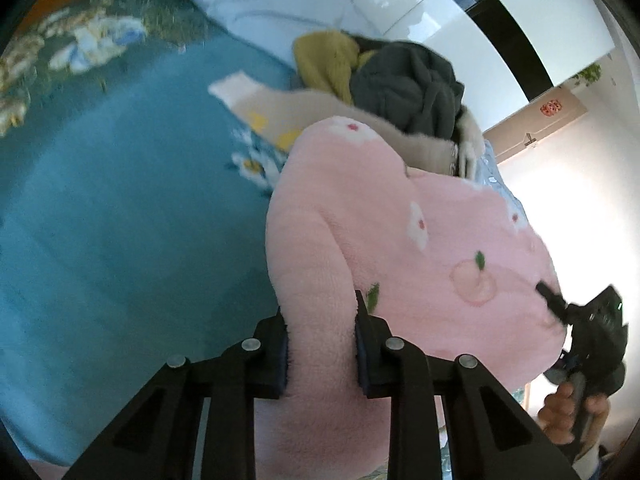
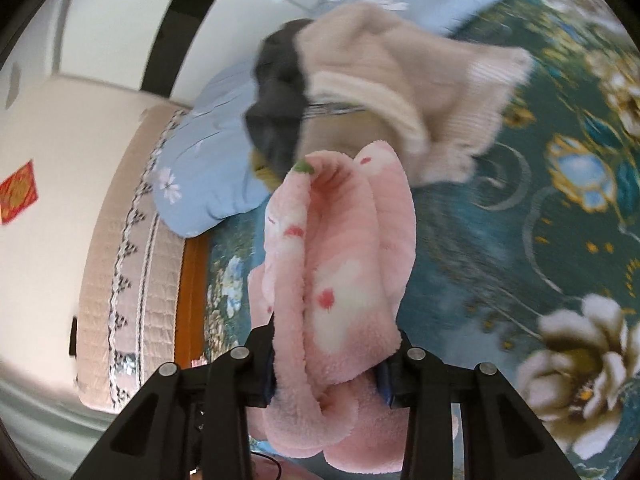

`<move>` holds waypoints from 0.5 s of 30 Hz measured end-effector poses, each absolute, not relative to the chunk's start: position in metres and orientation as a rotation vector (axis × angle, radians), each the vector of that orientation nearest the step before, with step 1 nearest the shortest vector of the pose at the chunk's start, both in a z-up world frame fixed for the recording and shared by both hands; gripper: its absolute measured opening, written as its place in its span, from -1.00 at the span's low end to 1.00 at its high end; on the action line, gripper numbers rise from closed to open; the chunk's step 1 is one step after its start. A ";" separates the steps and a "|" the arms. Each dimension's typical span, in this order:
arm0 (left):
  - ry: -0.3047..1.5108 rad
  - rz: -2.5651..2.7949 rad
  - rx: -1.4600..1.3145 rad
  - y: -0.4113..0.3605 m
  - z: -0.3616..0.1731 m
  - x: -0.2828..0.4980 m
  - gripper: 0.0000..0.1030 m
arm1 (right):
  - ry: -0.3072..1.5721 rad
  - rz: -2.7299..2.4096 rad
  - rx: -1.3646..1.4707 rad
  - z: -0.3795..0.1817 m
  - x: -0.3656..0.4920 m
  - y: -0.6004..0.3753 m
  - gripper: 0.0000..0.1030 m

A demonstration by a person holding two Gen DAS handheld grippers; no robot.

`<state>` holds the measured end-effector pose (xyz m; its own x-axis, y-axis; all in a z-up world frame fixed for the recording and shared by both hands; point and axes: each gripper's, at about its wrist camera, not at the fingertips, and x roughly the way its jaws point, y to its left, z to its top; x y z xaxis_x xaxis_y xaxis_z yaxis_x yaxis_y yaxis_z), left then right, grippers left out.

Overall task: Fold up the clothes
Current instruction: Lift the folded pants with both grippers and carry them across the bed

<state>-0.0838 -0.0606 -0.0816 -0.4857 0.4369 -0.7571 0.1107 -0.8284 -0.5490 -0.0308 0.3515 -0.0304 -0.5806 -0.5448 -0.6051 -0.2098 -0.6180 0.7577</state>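
Both your left tool and right tool clench the pink fleece garment; thick bunched folds may slip; the beige sweater at 12 o'clock could snag.

Teal floral bedspread covering bed. Light-blue flowered pillow near wooden bed edge. Quilted beige cover alongside. Red paper square on wall.

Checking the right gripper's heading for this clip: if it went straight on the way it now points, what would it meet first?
The right gripper is shut on the pink fleece garment, which fills its line ahead. Past that bunched cloth, the beige sweater in the clothes pile looks next, though depth is unclear in this fisheye view.
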 end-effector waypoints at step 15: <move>-0.938 2.723 -1.293 -0.277 -0.011 -0.044 -0.48 | -0.957 -2.047 1.327 -0.008 -0.103 0.095 -0.23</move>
<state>-0.0441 -0.2768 -0.0107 -0.6644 0.2300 -0.7111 0.2567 -0.8233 -0.5062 -0.1029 0.0947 -0.0084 -0.3886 -0.7344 -0.5564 0.0437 -0.6179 0.7850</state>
